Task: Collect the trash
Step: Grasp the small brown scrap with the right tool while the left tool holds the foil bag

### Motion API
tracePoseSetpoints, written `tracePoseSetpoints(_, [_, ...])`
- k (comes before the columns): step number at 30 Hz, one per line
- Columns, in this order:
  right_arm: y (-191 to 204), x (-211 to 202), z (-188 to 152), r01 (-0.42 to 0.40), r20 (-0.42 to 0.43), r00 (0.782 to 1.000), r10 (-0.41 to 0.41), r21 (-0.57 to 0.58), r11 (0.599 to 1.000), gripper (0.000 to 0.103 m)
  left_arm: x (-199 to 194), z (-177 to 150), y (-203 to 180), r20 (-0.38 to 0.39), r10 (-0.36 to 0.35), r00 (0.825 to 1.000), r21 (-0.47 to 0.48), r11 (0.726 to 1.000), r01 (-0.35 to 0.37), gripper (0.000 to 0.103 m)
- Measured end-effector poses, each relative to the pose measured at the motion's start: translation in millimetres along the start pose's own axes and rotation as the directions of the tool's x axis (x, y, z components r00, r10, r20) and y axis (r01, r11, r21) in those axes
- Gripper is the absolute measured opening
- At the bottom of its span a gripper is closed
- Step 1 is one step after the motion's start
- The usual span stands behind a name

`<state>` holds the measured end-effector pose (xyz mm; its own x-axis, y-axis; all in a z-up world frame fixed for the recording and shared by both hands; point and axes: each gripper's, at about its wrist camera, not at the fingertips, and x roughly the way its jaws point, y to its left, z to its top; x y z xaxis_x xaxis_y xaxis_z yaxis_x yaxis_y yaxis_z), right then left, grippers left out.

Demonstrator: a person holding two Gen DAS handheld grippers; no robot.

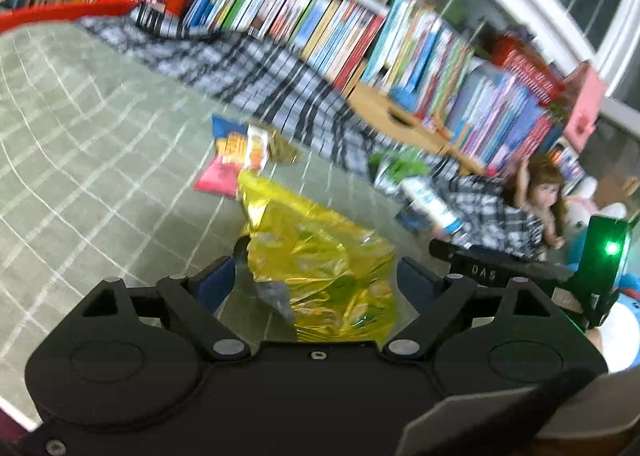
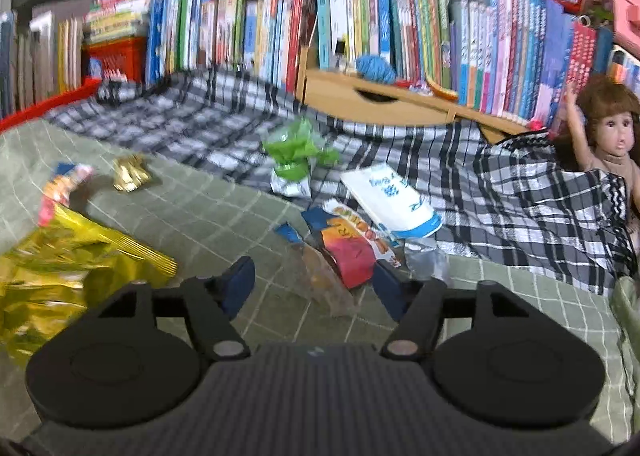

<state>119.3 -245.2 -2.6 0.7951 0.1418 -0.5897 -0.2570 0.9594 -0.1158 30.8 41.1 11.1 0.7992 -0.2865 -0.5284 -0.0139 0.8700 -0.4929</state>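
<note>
Two handheld grippers work over a green checked bed cover strewn with snack litter. Between the spread fingers of the left gripper sits a crumpled yellow foil bag, its long axis running away from the camera toward the far left; the pads do not press on it, so it looks released, likely serving as the collecting bag. The right gripper is also open, aimed at a torn red and orange wrapper that lies near its right finger, lengthwise toward the far left. Farther off, a white packet and a green wrapper rest on a plaid cloth before a bookshelf.
</note>
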Motion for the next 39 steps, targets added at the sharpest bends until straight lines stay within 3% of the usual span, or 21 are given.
tracePoseSetpoints(3, [1.4, 15.0, -3.2, -0.011, -0.053, 0.999, 0.011, 0.012, 1.000, 0.074, 18.5, -2.0, 1.7, -0.022, 0.007, 1.000, -0.050, 0.999, -0.008, 0.088])
tracePoseSetpoints(4, [1.6, 18.0, -4.6, -0.022, -0.067, 0.998, 0.023, 0.019, 1.000, 0.067, 22.2, -2.8, 0.8, -0.002, 0.002, 1.000, -0.054, 0.999, -0.003, 0.088])
tracePoseSetpoints(6, [2.9, 15.1, -7.1, -0.050, -0.062, 0.997, 0.053, 0.045, 0.998, 0.041, 29.3, -3.0, -1.2, -0.005, -0.008, 1.000, -0.052, 0.999, 0.008, 0.086])
tracePoseSetpoints(8, [6.3, 8.4, -8.6, -0.055, -0.053, 0.997, 0.057, 0.035, 0.998, 0.018, 33.5, -3.1, -4.5, -0.014, -0.028, 1.000, -0.052, 0.998, 0.027, 0.063])
tracePoseSetpoints(10, [10.9, 0.4, -11.1, -0.063, -0.043, 0.997, 0.063, 0.007, 0.998, 0.017, 36.1, -3.3, -4.1, -0.032, -0.064, 0.997, -0.082, 0.995, 0.061, 0.049])
tracePoseSetpoints(12, [13.9, -8.8, -14.9, -0.076, -0.031, 0.997, 0.076, -0.008, 0.997, 0.016, 33.5, -3.1, -7.6, -0.031, -0.076, 0.997, -0.081, 0.994, 0.073, 0.041])
tracePoseSetpoints(17, [16.7, -33.9, -23.8, -0.117, -0.007, 0.993, 0.117, -0.013, 0.993, 0.016, 16.5, -5.9, -23.5, 0.000, -0.069, 0.998, 0.018, 0.997, 0.069, 0.033])
tracePoseSetpoints(23, [17.6, -68.3, -36.2, -0.165, 0.022, 0.986, 0.165, 0.001, 0.986, 0.016, -16.6, -13.2, -35.7, 0.043, -0.057, 0.997, 0.134, 0.990, 0.050, 0.032])
tracePoseSetpoints(30, [24.9, -105.4, -62.5, -0.220, 0.021, 0.975, 0.220, 0.012, 0.975, 0.018, -46.0, -29.0, -36.3, 0.020, -0.063, 0.998, 0.199, 0.978, 0.058, 0.032])
tracePoseSetpoints(31, [26.9, -109.7, -66.6, -0.222, 0.017, 0.975, 0.221, 0.001, 0.975, 0.021, -49.7, -32.1, -36.4, 0.017, -0.063, 0.998, 0.215, 0.975, 0.058, 0.032])
tracePoseSetpoints(32, [29.3, -113.5, -70.8, -0.211, 0.016, 0.977, 0.211, -0.016, 0.977, 0.040, -53.3, -35.2, -35.9, 0.016, -0.061, 0.998, 0.228, 0.972, 0.056, 0.032])
tracePoseSetpoints(34, [33.5, -117.4, -77.7, -0.187, 0.010, 0.982, 0.187, -0.053, 0.981, 0.046, -60.0, -40.9, -36.0, 0.020, -0.052, 0.998, 0.257, 0.965, 0.045, 0.032])
tracePoseSetpoints(36, [35.2, -116.8, -81.6, -0.159, 0.003, 0.987, 0.160, -0.065, 0.985, 0.063, -65.2, -44.7, -36.1, 0.026, -0.044, 0.999, 0.273, 0.961, 0.036, 0.032])
tracePoseSetpoints(39, [36.2, -115.3, -82.3, -0.154, 0.005, 0.988, 0.155, -0.061, 0.986, 0.069, -72.0, -48.2, -37.2, 0.030, -0.043, 0.999, 0.285, 0.958, 0.033, 0.032])
